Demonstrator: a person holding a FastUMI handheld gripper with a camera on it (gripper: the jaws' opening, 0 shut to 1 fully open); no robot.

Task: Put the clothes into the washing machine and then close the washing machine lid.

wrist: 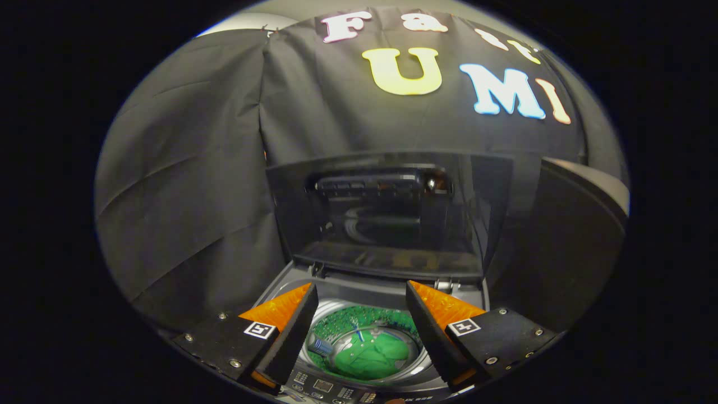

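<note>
The gripper hangs with fingers spread and empty above the open washing machine, the crumpled green clothes lying in the drum directly below and between them. Beyond the fingers the smooth, dark, translucent lid stands upright, its long edge running crosswise, hinged at the far side of the tub.

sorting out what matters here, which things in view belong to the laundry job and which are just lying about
Belongs to the job:
- washing machine, its drum open
- green clothes lying in the drum, seen between the fingers
- lid standing up, beyond the fingers, not yet closed
- tool, fingers apart, holding nothing

Just there:
- black cloth wall behind the machine
- dark rounded object beside the lid
</note>
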